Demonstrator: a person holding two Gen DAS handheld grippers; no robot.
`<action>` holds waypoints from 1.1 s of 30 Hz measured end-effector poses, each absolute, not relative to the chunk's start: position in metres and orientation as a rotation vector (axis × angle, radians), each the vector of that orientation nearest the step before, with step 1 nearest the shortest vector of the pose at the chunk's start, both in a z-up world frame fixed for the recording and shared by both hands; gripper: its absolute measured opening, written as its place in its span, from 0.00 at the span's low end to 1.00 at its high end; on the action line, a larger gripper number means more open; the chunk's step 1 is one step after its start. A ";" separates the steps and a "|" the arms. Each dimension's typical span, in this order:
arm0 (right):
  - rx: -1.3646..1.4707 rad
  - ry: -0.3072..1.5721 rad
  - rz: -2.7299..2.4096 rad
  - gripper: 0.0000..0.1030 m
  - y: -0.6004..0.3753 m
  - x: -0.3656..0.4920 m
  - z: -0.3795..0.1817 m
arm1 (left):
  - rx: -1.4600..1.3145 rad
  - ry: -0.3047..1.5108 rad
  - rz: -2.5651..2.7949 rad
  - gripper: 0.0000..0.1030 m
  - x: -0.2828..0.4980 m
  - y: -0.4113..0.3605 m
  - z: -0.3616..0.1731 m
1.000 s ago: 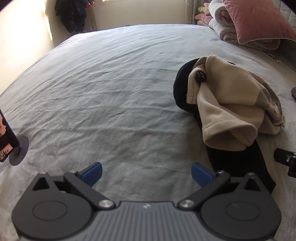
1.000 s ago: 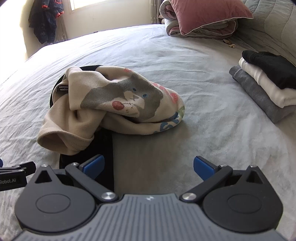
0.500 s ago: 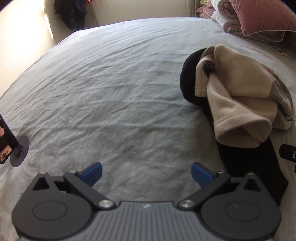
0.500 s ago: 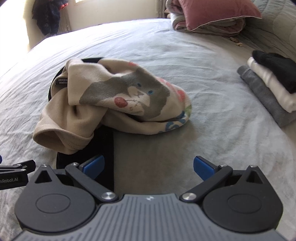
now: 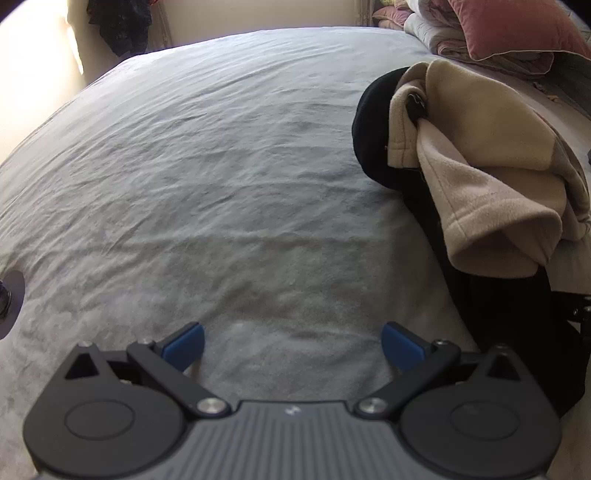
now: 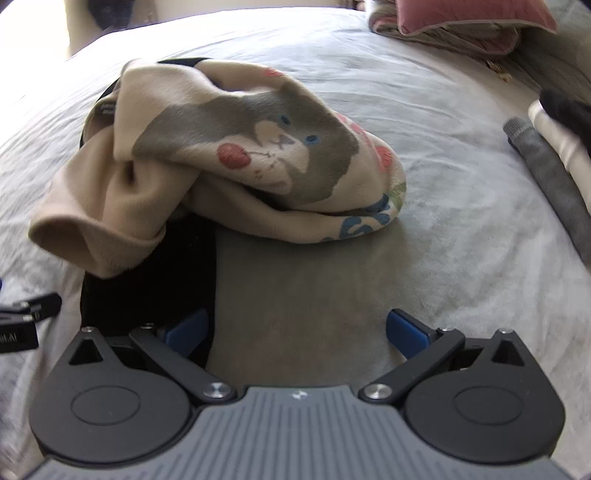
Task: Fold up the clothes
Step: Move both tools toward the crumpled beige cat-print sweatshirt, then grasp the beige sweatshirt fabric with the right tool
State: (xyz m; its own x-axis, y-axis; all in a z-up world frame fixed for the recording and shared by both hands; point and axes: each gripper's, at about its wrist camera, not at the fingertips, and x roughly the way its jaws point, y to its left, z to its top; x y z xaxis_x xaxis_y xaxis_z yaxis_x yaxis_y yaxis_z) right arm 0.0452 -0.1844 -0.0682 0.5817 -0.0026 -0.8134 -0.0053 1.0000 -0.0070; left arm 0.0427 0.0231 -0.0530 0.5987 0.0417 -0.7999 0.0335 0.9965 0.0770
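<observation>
A crumpled beige fleece top (image 6: 192, 173) with a grey cat print lies on a black garment (image 6: 147, 295) on the grey bed sheet (image 6: 443, 147). My right gripper (image 6: 295, 336) is open just short of the pile, its left blue pad over the black cloth. In the left wrist view the same beige top (image 5: 487, 177) and black garment (image 5: 491, 302) sit at the right. My left gripper (image 5: 293, 345) hangs open over bare sheet (image 5: 203, 184), left of the pile, holding nothing.
Folded grey, white and black clothes (image 6: 554, 155) are stacked at the right. Pillows and a pink quilt (image 6: 461, 22) lie at the head of the bed. Dark clothes (image 5: 118, 22) hang by the far wall. A round dark stand base (image 5: 9, 306) sits at the left edge.
Both grippers have moved forward and lower toward the pile, which now looks larger. Both have stayed open. The clothes have not moved.
</observation>
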 end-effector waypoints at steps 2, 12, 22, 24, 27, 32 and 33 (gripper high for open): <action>-0.023 0.937 0.011 1.00 -0.184 0.045 -0.069 | 0.087 0.933 -0.008 1.00 0.042 0.024 -0.052; 0.088 0.848 0.091 1.00 -0.191 0.048 -0.043 | -0.004 0.921 -0.037 1.00 0.049 0.032 -0.039; 0.184 0.732 0.232 0.76 -0.184 0.039 -0.026 | -0.157 0.903 -0.095 0.99 0.055 0.048 -0.033; 0.180 0.723 0.262 0.75 -0.180 0.038 -0.025 | -0.168 0.899 -0.098 0.97 0.056 0.049 -0.034; 0.172 0.709 0.308 0.75 -0.173 0.037 -0.025 | -0.182 0.889 -0.101 0.96 0.055 0.050 -0.034; 0.156 0.689 0.378 0.66 -0.161 0.035 -0.024 | -0.240 0.860 -0.117 0.90 0.054 0.055 -0.031; 0.154 0.688 0.386 0.63 -0.159 0.035 -0.026 | -0.253 0.856 -0.124 0.89 0.054 0.055 -0.030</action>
